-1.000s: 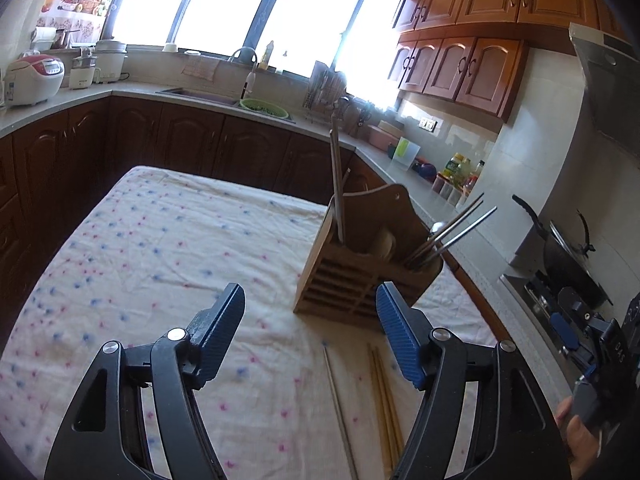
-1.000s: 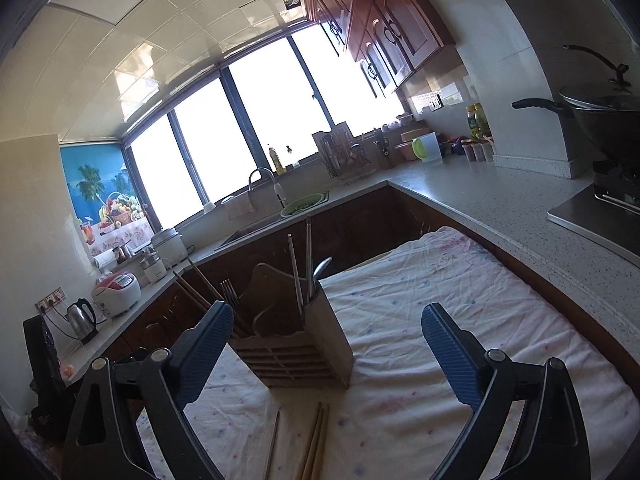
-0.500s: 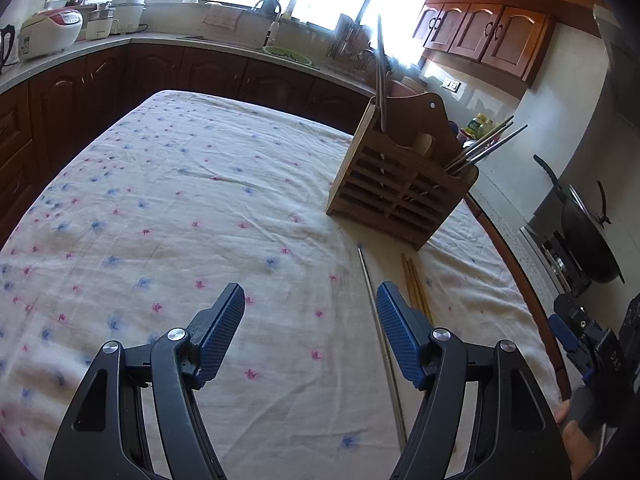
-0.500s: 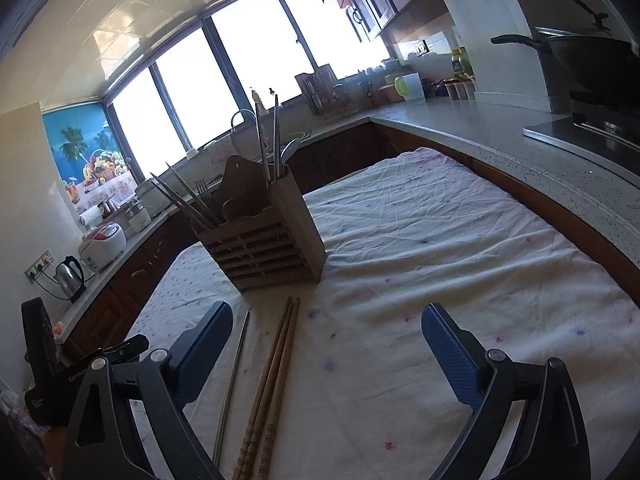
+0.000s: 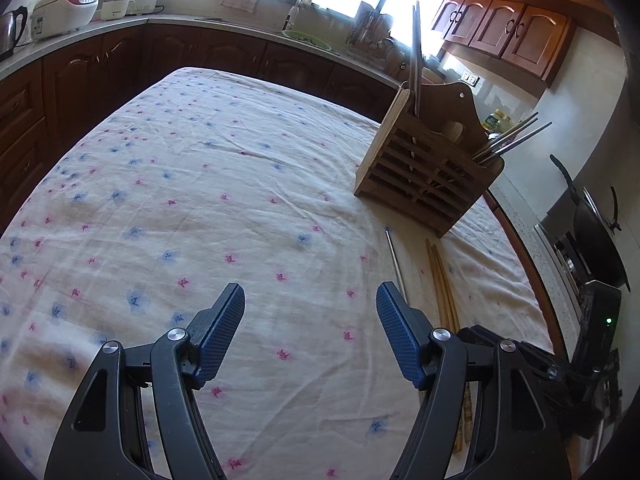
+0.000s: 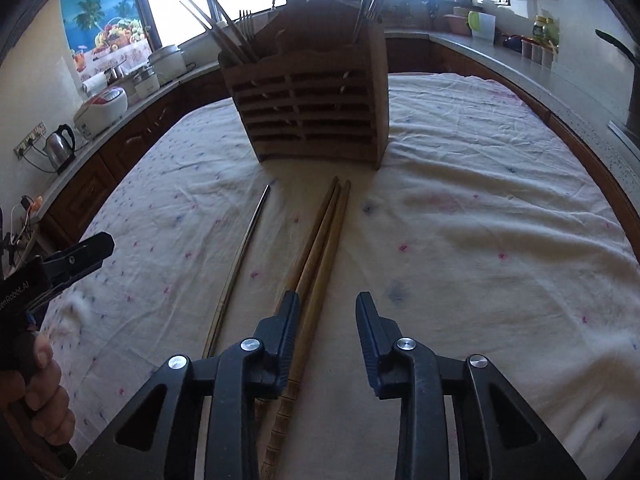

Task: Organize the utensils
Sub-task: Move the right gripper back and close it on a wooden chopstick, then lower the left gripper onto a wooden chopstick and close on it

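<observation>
1. The left gripper (image 5: 310, 312) hangs over the flowered tablecloth (image 5: 180, 200), jaws spread wide, holding nothing.
2. A metal chopstick (image 6: 244, 256) lies on the cloth, just left of the wooden chopsticks (image 6: 320, 240).
3. The right gripper (image 6: 327, 316) sits low over those wooden chopsticks, jaws apart, gripping nothing.
4. The slatted wooden utensil holder (image 6: 316, 108) stands beyond the chopsticks' tips, already holding utensils.

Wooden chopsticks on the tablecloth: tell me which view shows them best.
The right wrist view. The wooden chopsticks run down its centre from near the utensil holder to the open right gripper. The left wrist view shows them only at the right, thin, partly hidden behind the left gripper.
</observation>
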